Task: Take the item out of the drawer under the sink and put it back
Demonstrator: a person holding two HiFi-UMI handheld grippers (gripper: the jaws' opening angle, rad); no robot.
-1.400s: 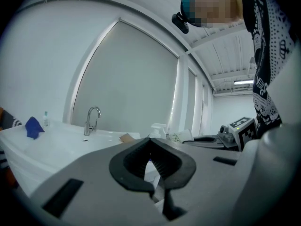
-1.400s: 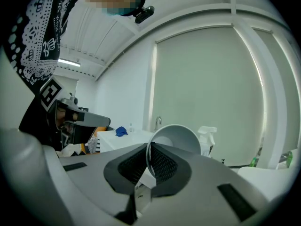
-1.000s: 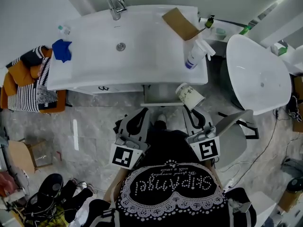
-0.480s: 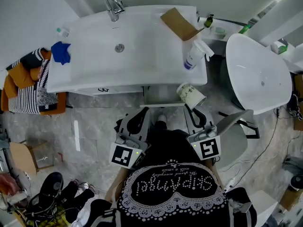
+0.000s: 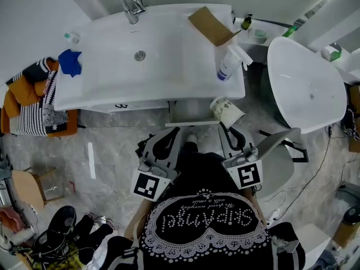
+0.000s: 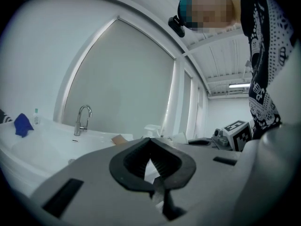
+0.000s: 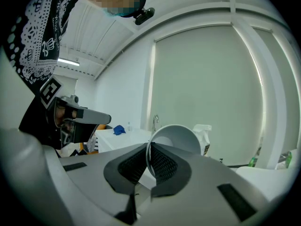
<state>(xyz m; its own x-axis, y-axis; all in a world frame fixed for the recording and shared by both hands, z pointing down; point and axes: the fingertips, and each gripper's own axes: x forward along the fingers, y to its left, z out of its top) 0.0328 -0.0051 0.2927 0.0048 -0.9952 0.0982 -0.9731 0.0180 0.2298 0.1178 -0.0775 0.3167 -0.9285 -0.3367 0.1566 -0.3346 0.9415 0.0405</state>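
A white printed paper cup [image 5: 226, 111] hangs tilted in front of the sink cabinet, beside the open drawer [image 5: 190, 119] under the white sink [image 5: 112, 66]. My right gripper [image 5: 223, 126] is shut on the cup's rim. In the right gripper view the cup [image 7: 176, 138] sits with its wall pinched between the pads, and its mouth faces the camera there. My left gripper [image 5: 174, 131] is held level before the drawer, and its jaws are shut with nothing in them. In the left gripper view the left gripper [image 6: 150, 149] has its tips touching.
On the sink top are a tap [image 5: 130, 5], a blue cloth [image 5: 70, 62], a cardboard piece [image 5: 211, 27] and a spray bottle [image 5: 229, 63]. A white tub [image 5: 306, 86] stands at the right. A chair with striped clothes [image 5: 31, 103] is at the left.
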